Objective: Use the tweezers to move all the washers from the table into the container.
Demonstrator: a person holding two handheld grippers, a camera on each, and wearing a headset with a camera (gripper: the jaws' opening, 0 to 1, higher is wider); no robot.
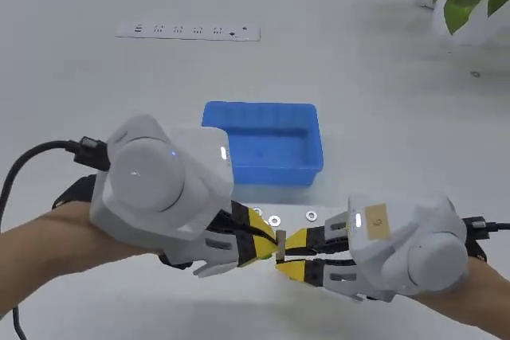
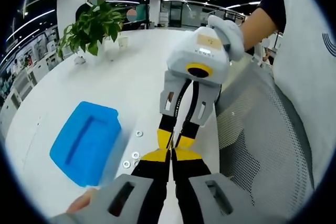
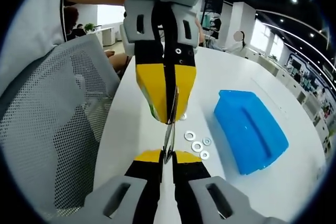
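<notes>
between left tool (image 1: pixel 267 238) and right tool (image 1: pixel 291 254), tweezers (image 3: pixel 170 129); washers (image 3: pixel 197 145) just beside

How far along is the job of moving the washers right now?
Done: nothing yet; the blue container looks empty. In hand: the tweezers are pinched between the left gripper and the right gripper, both shut on them. Left: all the washers in view lie on the table beside the container.

Left gripper (image 1: pixel 267 238) and right gripper (image 1: pixel 288 259) meet tip to tip, each with jaws closed on the tweezers (image 3: pixel 169 127). Left forearm (image 1: pixel 40 240) and right forearm (image 1: pixel 488 302) converge inward.
</notes>
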